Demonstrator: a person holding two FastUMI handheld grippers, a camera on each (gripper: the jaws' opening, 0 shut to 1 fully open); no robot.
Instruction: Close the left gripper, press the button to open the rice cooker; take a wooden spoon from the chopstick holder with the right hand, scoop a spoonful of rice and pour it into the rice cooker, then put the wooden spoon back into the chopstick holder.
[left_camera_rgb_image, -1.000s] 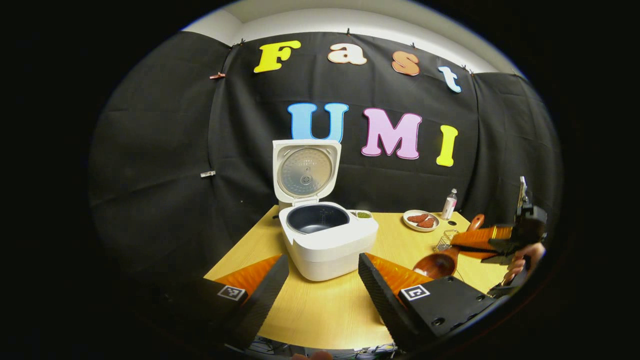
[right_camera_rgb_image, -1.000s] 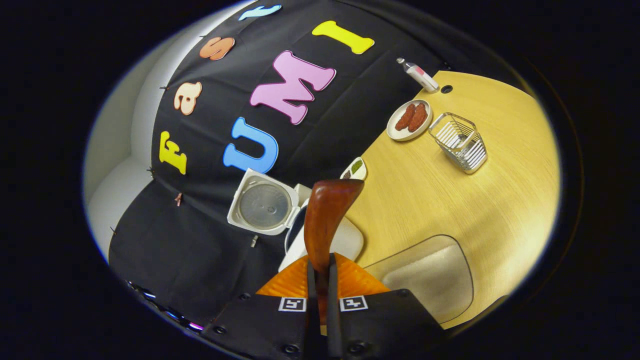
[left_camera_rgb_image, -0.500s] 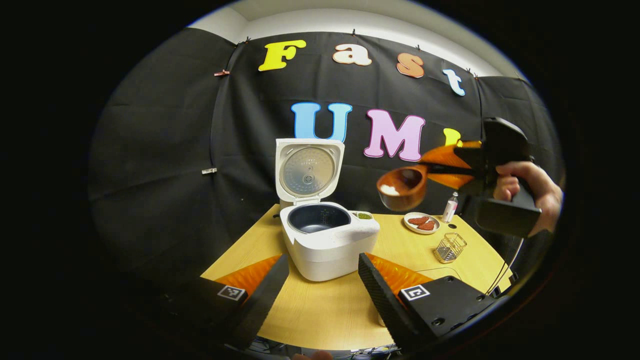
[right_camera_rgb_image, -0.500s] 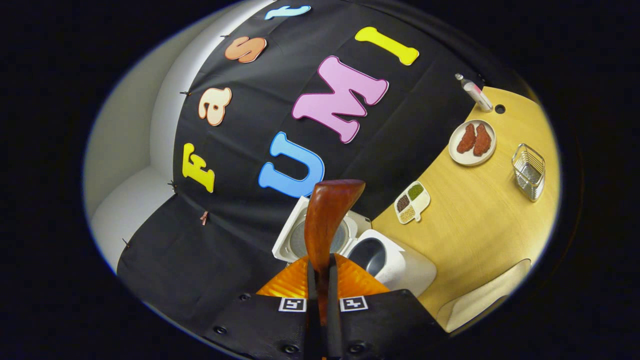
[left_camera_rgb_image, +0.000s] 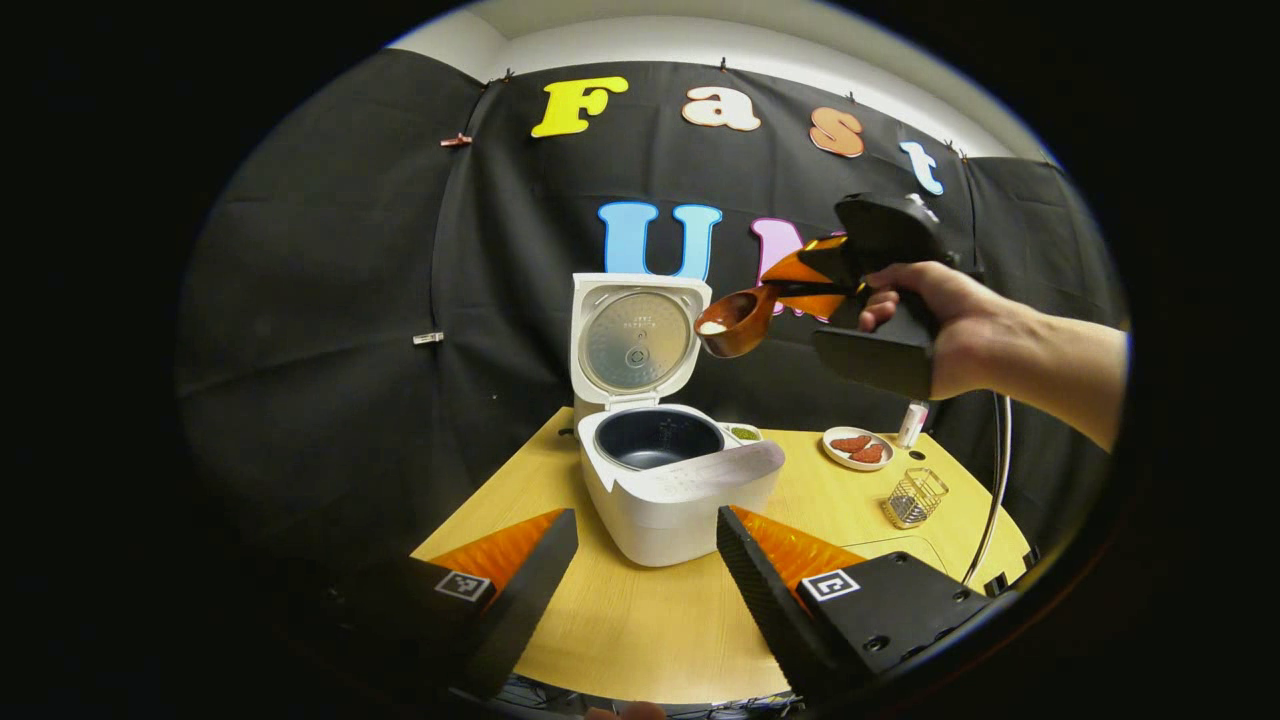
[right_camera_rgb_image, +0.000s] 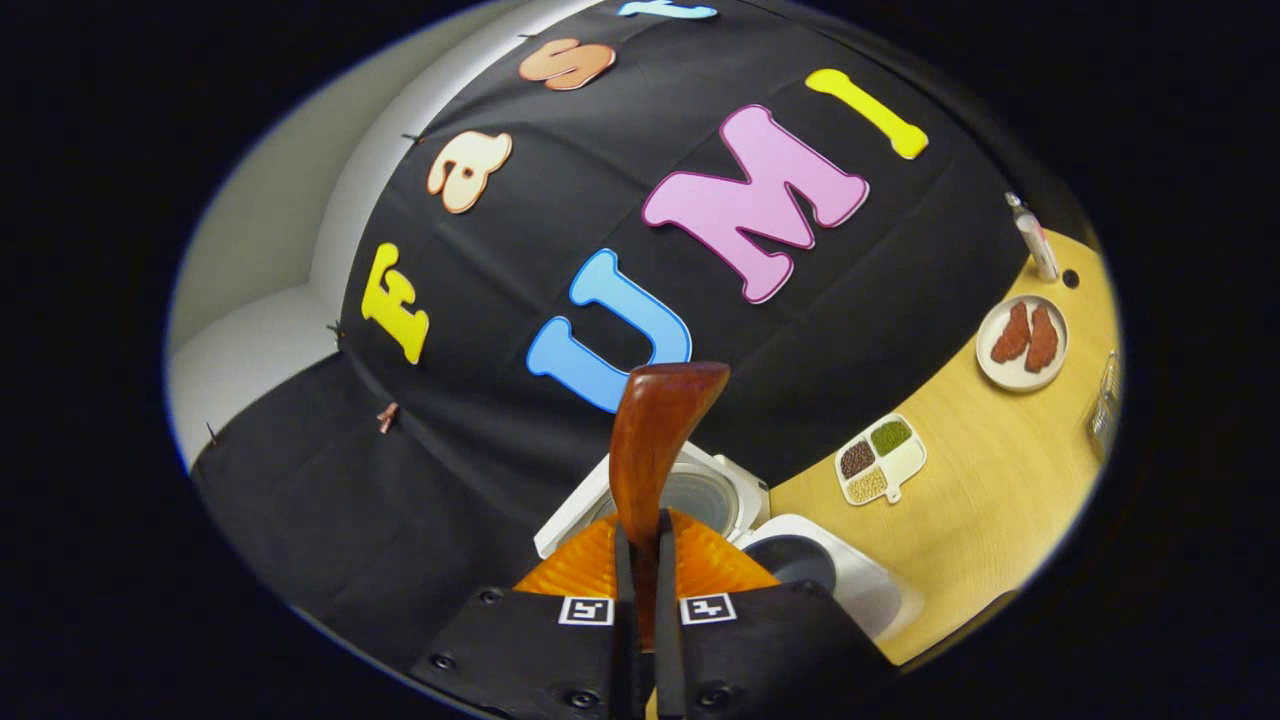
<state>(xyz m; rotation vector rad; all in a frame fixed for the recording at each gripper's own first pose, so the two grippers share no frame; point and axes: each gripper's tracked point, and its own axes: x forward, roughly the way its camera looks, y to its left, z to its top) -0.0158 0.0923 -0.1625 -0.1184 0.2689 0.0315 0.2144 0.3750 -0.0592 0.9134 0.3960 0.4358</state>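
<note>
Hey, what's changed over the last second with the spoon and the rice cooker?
The right tool, shut on the wooden spoon, rose from low over the table near the chopstick holder and swung toward the rice cooker; the bowl with its rice now hangs high beside the raised lid. The cooker stayed open, the left tool stayed open in front of it, and the plate kept its place.

One rice cooker on the counter, lid up, and that's our landmark. One wooden spoon above it. Behind the cooker, one divided dish with three compartments of grains. Off to the cooker's right: one plate carrying two reddish pieces, one small bottle, one wire chopstick holder. Two hand-held grippers: left, right
</note>
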